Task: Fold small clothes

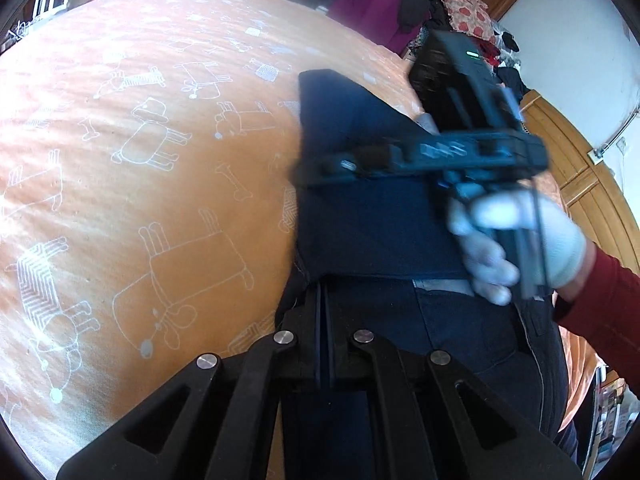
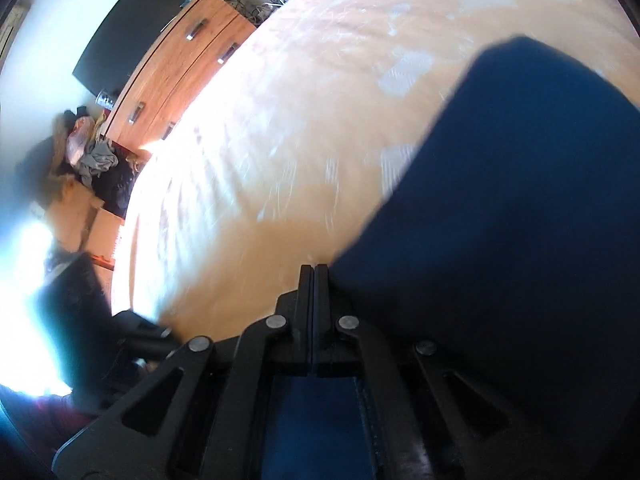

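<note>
Left tool (image 1: 325,292) at bottom centre of left wrist view, fingers pressed together, pinching edge of dark blue jeans (image 1: 360,216). Jeans spread ahead and to right of left tool on orange bed sheet (image 1: 120,184) printed with white dog outlines. One folded-over flap of jeans lifted ahead of left tool, upper corner pointing away; waistband and a back pocket visible lower down, just right of left tool.

Right tool (image 1: 304,168) seen in left view crossing over jeans ahead of left tool, blurred, tips at flap's left edge; fingers look closed on fabric. White-gloved hand (image 1: 516,240) on its handle, red sleeve (image 1: 600,300) behind. Green light on its body.

Right wrist view: right tool (image 2: 314,276) fingers closed flat together, blue cloth visible between the linkage arms below the tips. Jeans (image 2: 500,200) filling the space to right and ahead of right tool, strongly blurred, raised off the bed sheet (image 2: 300,120). Left tool's dark body (image 2: 76,320) low at far left of right tool, partly washed out by glare.

Background: wooden drawer unit (image 2: 180,64) and dark screen (image 2: 140,16) beyond bed; clothes pile (image 1: 400,4) and wooden wardrobe (image 1: 592,184) on far side.
</note>
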`<state>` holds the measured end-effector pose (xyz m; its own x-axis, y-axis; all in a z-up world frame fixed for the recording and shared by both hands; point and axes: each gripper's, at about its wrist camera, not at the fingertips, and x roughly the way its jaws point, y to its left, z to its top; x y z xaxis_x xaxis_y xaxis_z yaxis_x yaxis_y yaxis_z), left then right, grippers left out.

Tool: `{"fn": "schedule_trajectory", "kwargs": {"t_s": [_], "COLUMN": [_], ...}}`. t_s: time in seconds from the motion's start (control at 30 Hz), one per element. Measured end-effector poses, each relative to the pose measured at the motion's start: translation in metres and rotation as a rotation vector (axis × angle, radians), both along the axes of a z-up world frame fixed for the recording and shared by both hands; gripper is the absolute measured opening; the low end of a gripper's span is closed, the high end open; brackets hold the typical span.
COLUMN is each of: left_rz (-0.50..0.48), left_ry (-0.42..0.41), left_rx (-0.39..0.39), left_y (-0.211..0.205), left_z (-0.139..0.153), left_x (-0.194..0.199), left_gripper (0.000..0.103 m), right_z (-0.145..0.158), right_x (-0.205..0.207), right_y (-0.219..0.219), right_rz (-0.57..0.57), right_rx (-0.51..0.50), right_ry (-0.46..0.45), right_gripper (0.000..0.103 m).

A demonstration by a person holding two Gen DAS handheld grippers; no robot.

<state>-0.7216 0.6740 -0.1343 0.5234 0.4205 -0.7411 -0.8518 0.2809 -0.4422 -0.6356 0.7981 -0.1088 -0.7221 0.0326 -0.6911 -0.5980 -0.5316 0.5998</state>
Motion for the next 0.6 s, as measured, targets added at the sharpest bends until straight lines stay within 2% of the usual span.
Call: {"fn": "schedule_trajectory", "kwargs": {"t_s": [0.17,0.23,0.27,0.3,0.33,0.37,0.47,0.53,0.6], "left_rz": [0.008,0.028,0.041,0.054,0.068,0.075,0.097,0.119,0.136], "left_ry": [-0.008,-0.063,-0.096,-0.119,-0.13,-0.126,-0.131,-0.141,-0.149], "left_rx": [0.003,-0.014,-0.011,0.0,0.013,0.025,0.061,0.068,0.071], "left_y": [-0.007,-0.014,-0.019,-0.024,-0.031,-0.037,-0.057,-0.07,-0.087], "left_z": [0.003,0.007,0.011,0.015,0.021,0.025,0.039,0.044,0.047], "left_x": [-0.006,-0.013,-0.019,-0.025,-0.032,-0.036,-0.054,-0.067,-0.08], "left_gripper": [0.006,0.008,0.019,0.038,0.046,0.05,0.05,0.05,0.049], "right_z": [0.017,0.041,0.051,0.059,0.062,0.06,0.039,0.023,0.015], "right_x": [0.003,0.016,0.022,0.026,0.027,0.028,0.006,-0.014,-0.031], "right_y": [0.004,-0.012,-0.026,-0.043,-0.059,-0.075,-0.107,-0.103,-0.081], "right_rz": [-0.079,-0.1,-0.082,-0.046,-0.013,0.023,0.137,0.144,0.104], "right_rx": [0.075,0.113,0.127,0.151,0.166,0.167,0.134,0.119,0.089], "right_ry": [0.031,0.096,0.124,0.115,0.093,0.069,-0.018,-0.05,-0.01], "right_gripper": [0.001,0.004,0.004,0.004,0.004,0.004,0.004,0.0,0.0]}}
